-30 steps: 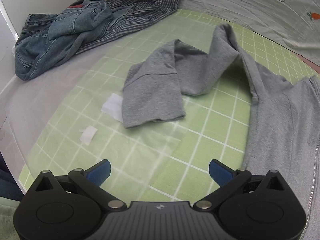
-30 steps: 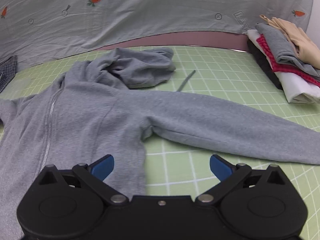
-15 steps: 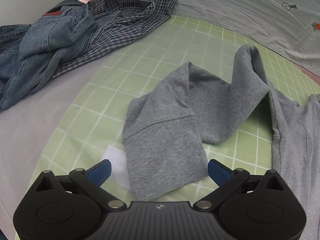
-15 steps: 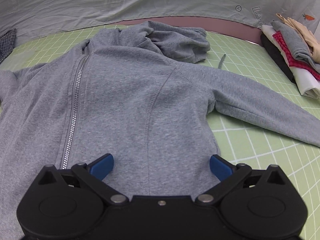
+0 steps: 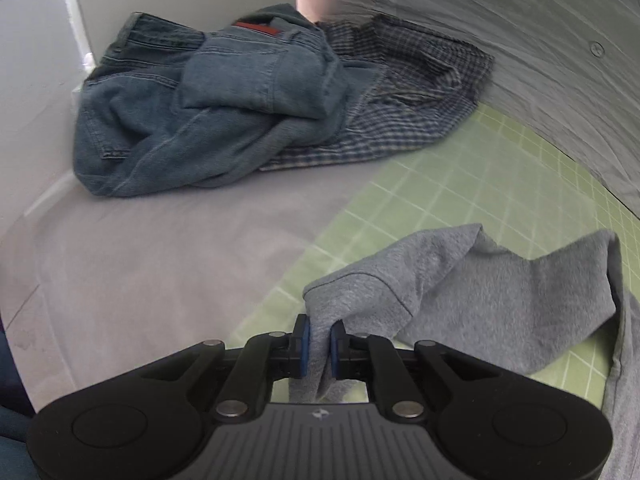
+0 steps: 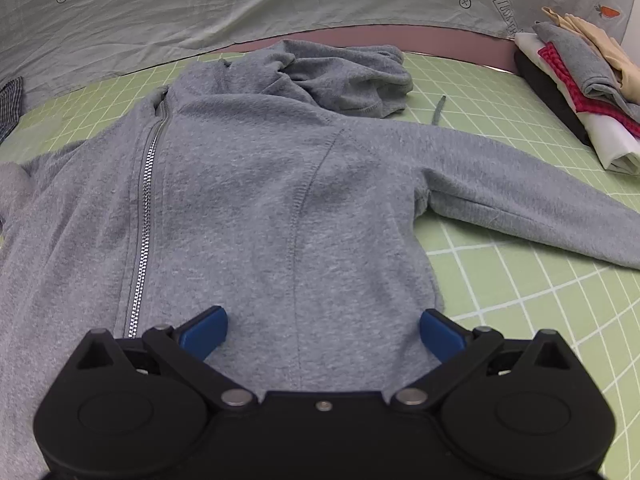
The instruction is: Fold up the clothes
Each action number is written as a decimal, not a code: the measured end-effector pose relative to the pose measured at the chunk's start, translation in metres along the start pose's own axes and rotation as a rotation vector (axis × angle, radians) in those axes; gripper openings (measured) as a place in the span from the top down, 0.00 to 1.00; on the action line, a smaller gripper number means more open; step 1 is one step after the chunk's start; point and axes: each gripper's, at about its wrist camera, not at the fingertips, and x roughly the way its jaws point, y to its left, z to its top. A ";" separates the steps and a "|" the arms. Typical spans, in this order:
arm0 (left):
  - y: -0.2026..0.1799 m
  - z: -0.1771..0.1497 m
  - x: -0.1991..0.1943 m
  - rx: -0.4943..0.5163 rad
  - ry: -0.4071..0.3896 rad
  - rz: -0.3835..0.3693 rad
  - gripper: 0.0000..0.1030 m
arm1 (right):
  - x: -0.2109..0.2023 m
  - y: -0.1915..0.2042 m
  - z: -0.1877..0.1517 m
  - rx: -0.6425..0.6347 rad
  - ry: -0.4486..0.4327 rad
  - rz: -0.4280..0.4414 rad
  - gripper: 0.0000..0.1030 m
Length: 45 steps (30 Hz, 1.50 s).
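Hoodie cuff (image 5: 320, 344) between closing left hand-held gripper (image 5: 319, 345) pads.

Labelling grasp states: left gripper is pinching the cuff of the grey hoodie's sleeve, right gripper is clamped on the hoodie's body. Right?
Half right. The left gripper is closing on the cuff of the grey zip-up hoodie's sleeve, fabric already between its blue pads. But the right gripper is not clamped: the right wrist view shows its jaws spread wide over the hoodie's body, gripping nothing.
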 end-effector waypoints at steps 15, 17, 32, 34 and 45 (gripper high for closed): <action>0.072 0.018 0.013 -0.237 0.040 0.103 0.81 | 0.000 -0.002 -0.001 0.014 -0.011 0.006 0.00; 0.070 0.014 0.008 -0.260 0.027 0.094 0.64 | 0.000 -0.002 -0.001 0.012 -0.010 0.004 0.00; 0.026 0.032 0.033 -0.472 0.107 -0.101 0.34 | -0.002 -0.001 -0.002 0.014 -0.015 -0.009 0.00; 0.026 0.035 0.044 -0.514 0.134 -0.104 0.33 | -0.002 0.000 -0.002 0.014 -0.016 -0.010 0.00; 0.039 0.051 0.076 -0.759 0.246 -0.107 0.33 | 0.001 0.001 -0.001 0.031 -0.026 -0.010 0.00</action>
